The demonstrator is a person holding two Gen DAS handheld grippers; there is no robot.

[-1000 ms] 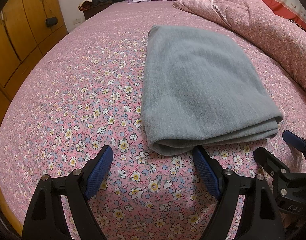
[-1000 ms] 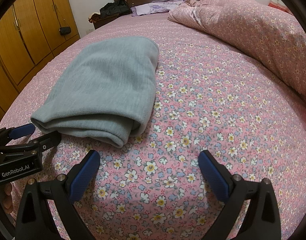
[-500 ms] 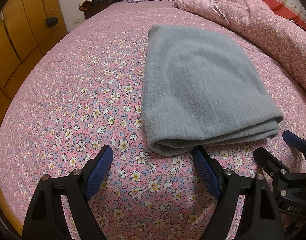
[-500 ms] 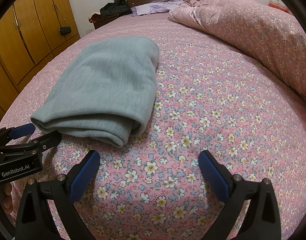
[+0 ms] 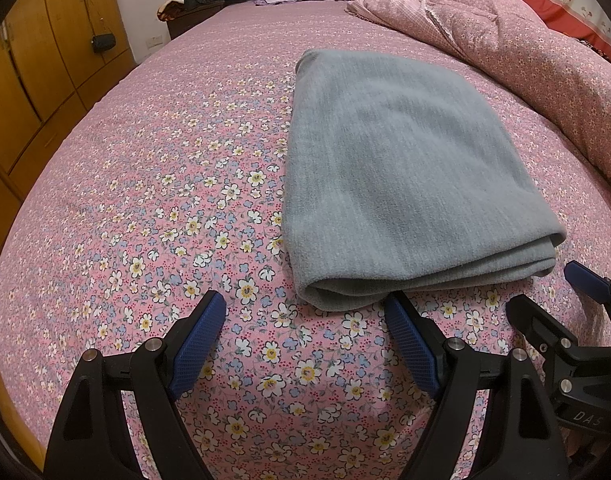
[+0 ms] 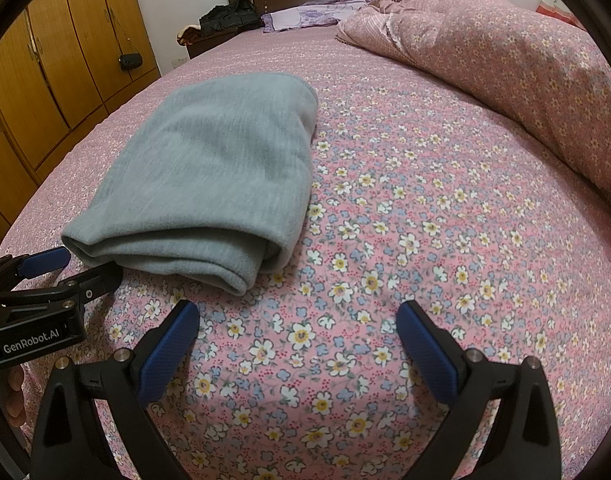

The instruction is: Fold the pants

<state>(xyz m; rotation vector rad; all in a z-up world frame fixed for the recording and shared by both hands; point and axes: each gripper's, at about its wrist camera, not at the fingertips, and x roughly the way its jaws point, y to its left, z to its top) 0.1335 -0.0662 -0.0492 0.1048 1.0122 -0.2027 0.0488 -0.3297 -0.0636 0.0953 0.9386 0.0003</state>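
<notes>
Item: grey soft-knit folded pants [image 5: 401, 184], flat on pink floral bed [image 5: 165, 208].
Handling: light, limp, non-slip.
Hold: near folded edge.
Left gripper [image 5: 305, 334]: fingers spread, empty.
Right gripper [image 6: 297, 344]: fingers spread, empty.

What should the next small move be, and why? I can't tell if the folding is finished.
Probably just draw both tongs back. The grey pants already lie as a compact, layered bundle on the floral bedsheet. The left tongs and right tongs are open and empty, near the bundle's front edge. No loose leg shows.
</notes>
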